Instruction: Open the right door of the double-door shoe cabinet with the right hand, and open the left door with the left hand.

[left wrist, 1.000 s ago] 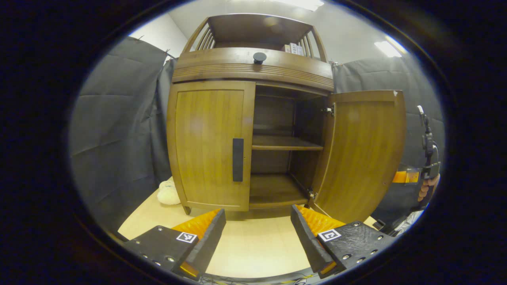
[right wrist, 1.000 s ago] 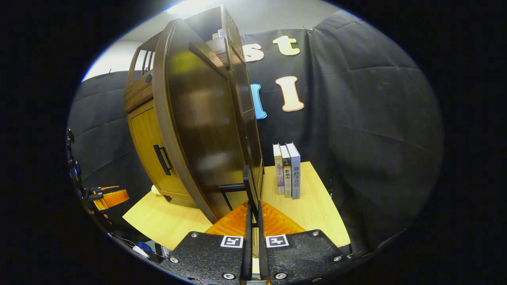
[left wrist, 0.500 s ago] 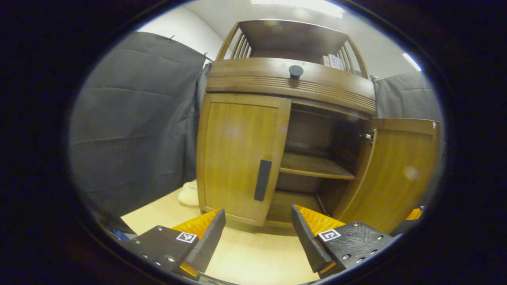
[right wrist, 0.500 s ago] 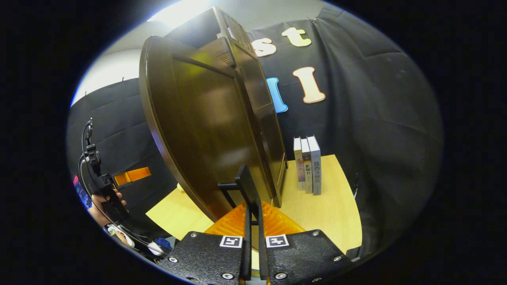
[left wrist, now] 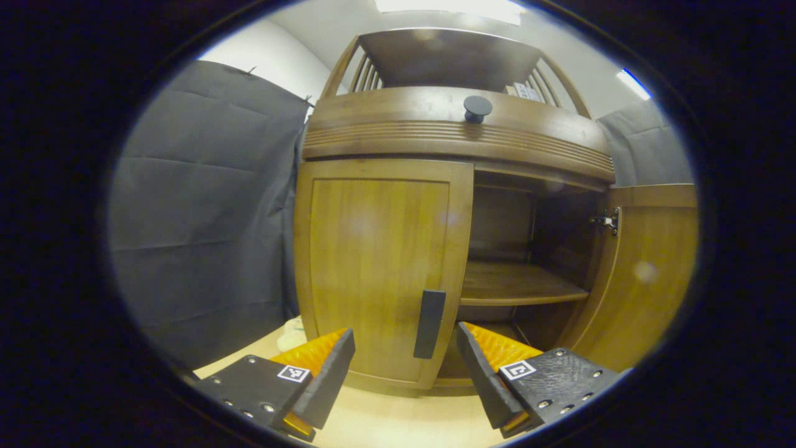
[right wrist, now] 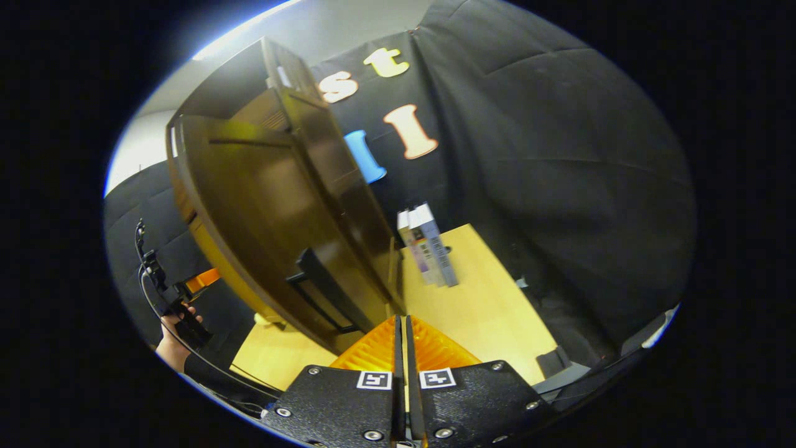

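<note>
The wooden shoe cabinet (left wrist: 454,134) stands close in the left gripper view. Its left door (left wrist: 379,261) is closed, with a black vertical handle (left wrist: 429,323). My left gripper (left wrist: 404,364) is open, and the handle sits just beyond the gap between its fingers, not touching them. The right door (left wrist: 650,274) stands swung open, showing bare shelves (left wrist: 516,289). In the right gripper view that open door (right wrist: 273,230) is seen from outside with its black handle (right wrist: 323,286). My right gripper (right wrist: 402,348) is shut on nothing, below and right of that handle.
Several books (right wrist: 429,246) stand upright on the pale wooden table (right wrist: 491,305) beside the cabinet. A white soft object (left wrist: 289,330) lies at the cabinet's left foot. The other gripper (right wrist: 202,280) and a hand (right wrist: 171,339) show at far left in the right gripper view.
The left gripper has moved closer to the left door until its handle lines up between the fingers. The right gripper has come off the right door's handle and drawn back, fingers closed.
</note>
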Demonstrator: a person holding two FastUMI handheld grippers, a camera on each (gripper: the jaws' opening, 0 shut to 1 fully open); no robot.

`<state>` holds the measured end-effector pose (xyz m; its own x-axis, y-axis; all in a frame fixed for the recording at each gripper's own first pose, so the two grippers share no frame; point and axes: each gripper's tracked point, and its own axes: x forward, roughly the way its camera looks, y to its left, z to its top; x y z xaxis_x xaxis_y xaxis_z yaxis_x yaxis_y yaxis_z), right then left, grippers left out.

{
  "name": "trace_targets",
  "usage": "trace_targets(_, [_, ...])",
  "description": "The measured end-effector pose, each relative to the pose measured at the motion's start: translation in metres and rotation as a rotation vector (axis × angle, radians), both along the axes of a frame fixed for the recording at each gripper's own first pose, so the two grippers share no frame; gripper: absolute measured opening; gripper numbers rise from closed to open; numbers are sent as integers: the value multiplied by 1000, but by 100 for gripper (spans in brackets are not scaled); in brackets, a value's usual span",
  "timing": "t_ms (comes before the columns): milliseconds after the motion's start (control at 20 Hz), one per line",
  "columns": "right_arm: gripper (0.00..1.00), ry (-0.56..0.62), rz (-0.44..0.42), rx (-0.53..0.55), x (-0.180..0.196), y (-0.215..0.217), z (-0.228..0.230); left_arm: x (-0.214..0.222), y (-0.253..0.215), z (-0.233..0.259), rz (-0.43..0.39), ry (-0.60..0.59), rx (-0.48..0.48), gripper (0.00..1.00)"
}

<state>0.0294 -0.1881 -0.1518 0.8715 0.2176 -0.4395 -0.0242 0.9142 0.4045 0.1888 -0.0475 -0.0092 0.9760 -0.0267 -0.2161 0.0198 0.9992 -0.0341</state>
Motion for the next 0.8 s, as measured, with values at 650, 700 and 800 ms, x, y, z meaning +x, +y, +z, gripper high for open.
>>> trace_targets(650, [95, -126, -378, -222, -42, -42, 49, 111, -33, -52, -124, 45, -65, 84])
trace_targets(700, [95, -122, -395, -218, -45, -45, 50, 115, -36, -57, -133, 58, -70, 77])
trace_targets(800, [95, -112, -422, -214, -48, -50, 48, 117, -39, -59, -145, 64, -80, 57])
